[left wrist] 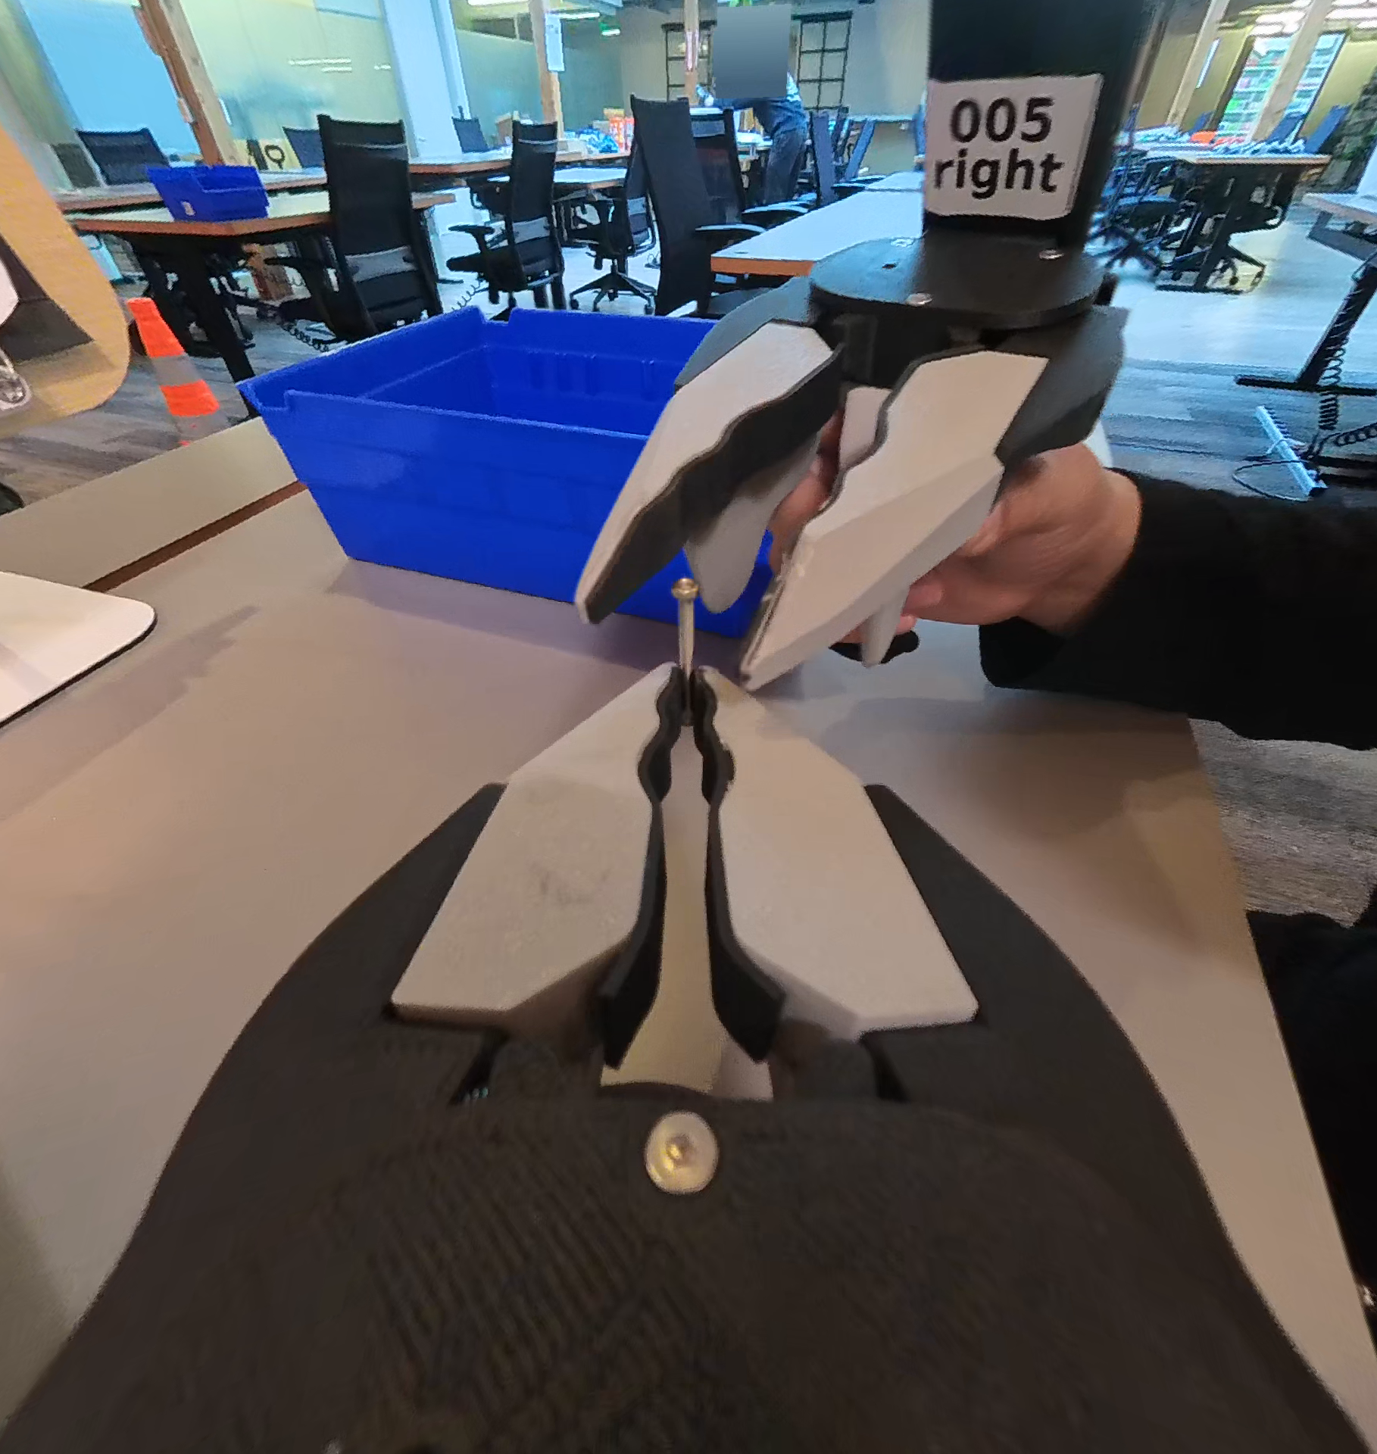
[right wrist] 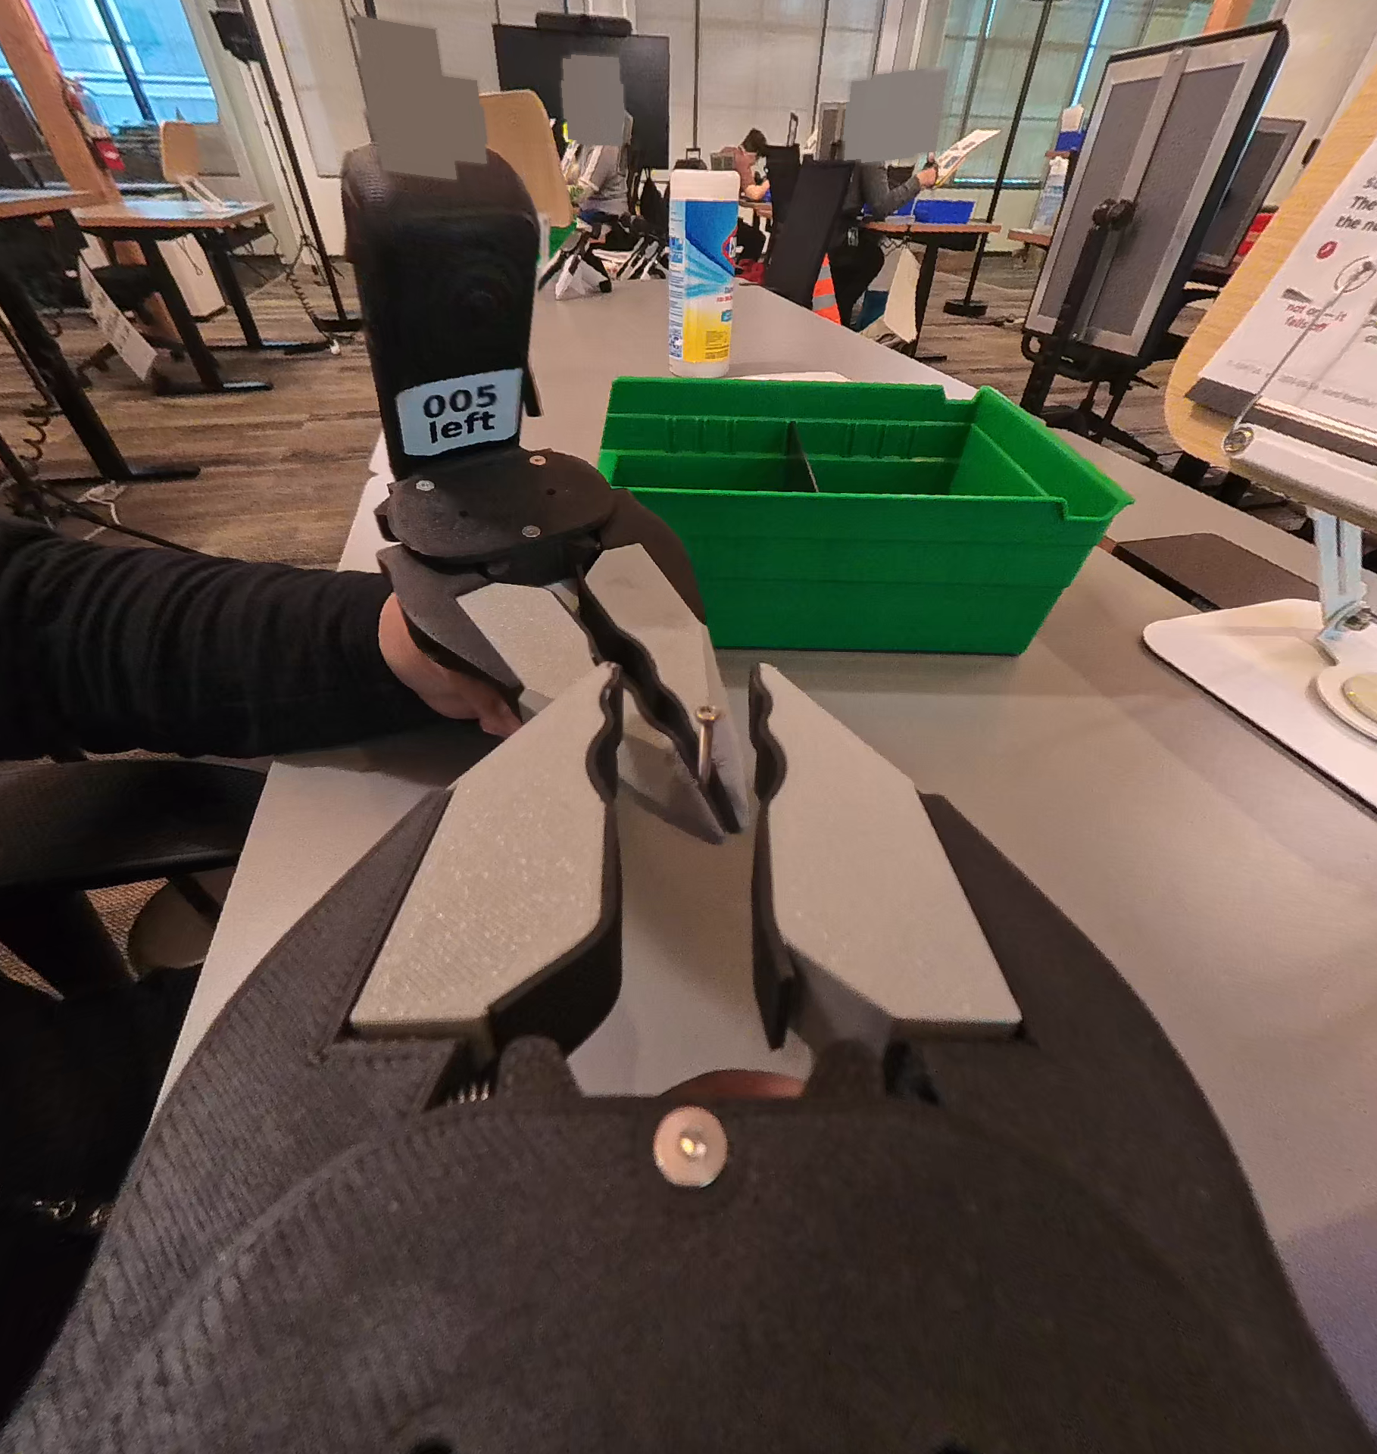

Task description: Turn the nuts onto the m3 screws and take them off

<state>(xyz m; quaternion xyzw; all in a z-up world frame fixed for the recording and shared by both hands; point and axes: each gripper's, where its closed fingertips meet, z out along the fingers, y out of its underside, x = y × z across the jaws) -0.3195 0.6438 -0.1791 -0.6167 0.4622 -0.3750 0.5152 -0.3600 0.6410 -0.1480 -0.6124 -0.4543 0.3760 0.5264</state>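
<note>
My left gripper [left wrist: 687, 683] is shut on a thin metal screw [left wrist: 684, 629] and holds it upright, head up, above the grey table [left wrist: 355, 787]. The screw [right wrist: 705, 743] also shows in the right wrist view, clamped at the tips of the left gripper [right wrist: 729, 822]. My right gripper [right wrist: 681, 692] is open, its fingers either side of the screw head and apart from it. In the left wrist view the right gripper [left wrist: 670, 641] comes down from above with the screw between its open fingers. I see no nut on the screw.
A blue bin [left wrist: 465, 448] stands on the table behind the screw in the left wrist view. A green divided bin [right wrist: 851, 543] and a wipes canister [right wrist: 701, 271] stand farther off in the right wrist view. A white stand [right wrist: 1260, 677] with a sheet is at the right. Spacing between my two grippers at the tips: around 4 cm.
</note>
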